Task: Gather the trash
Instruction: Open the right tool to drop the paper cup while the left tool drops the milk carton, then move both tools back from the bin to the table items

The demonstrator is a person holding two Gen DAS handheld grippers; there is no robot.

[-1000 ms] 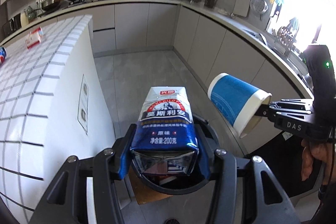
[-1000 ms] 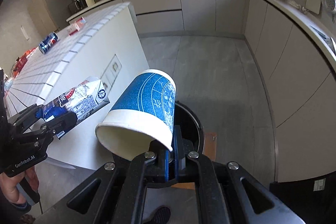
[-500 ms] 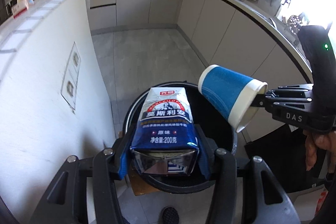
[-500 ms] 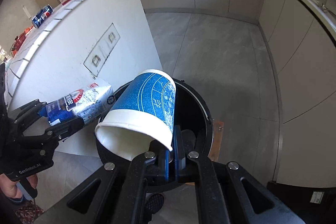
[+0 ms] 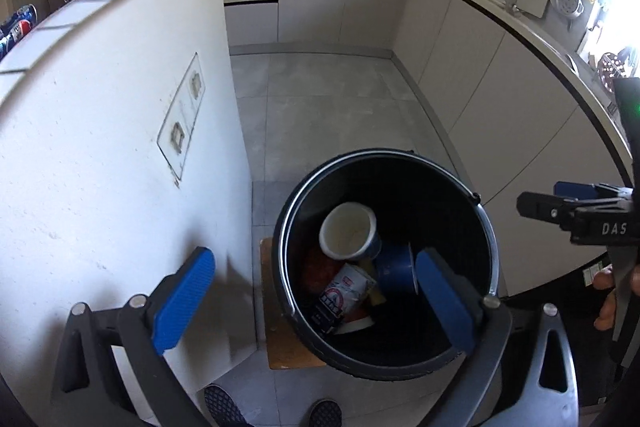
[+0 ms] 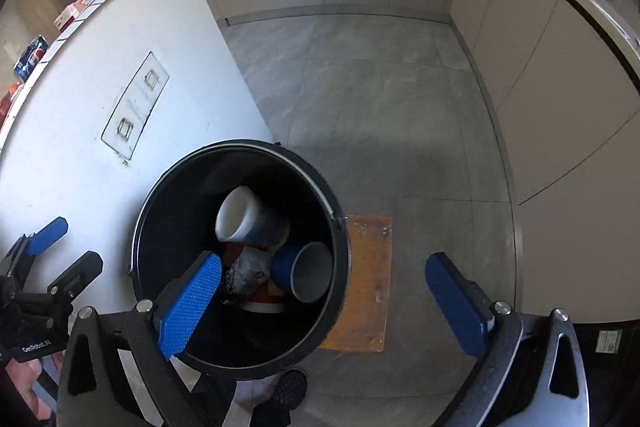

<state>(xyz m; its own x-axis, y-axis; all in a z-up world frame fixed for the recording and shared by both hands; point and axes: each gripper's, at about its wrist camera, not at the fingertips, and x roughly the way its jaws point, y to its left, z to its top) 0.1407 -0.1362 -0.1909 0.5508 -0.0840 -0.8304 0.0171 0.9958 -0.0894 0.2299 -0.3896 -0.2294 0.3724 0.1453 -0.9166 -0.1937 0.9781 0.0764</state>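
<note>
A black round trash bin (image 5: 486, 239) stands on the floor beside the white island; it also shows in the right wrist view (image 6: 140, 223). Inside lie a blue paper cup (image 5: 348, 237) with its white mouth up, a second blue cup (image 5: 396, 267) and the milk carton (image 5: 340, 297). The right wrist view shows the same cup (image 6: 244, 215), the second cup (image 6: 308, 271) and the carton (image 6: 246, 273). My left gripper (image 5: 316, 299) is open and empty above the bin. My right gripper (image 6: 324, 303) is open and empty above the bin's right rim.
The white island wall (image 5: 100, 147) with sockets stands close on the left. An orange mat (image 6: 368, 279) lies under the bin. Grey cabinets (image 5: 480, 75) run along the back and right. Cans and boxes (image 6: 34, 55) sit on the island top. The person's shoes (image 5: 224, 405) are below.
Both grippers have opened. The milk carton and the blue cup have dropped from them into the bin. Both grippers now look more steeply down at the bin.
</note>
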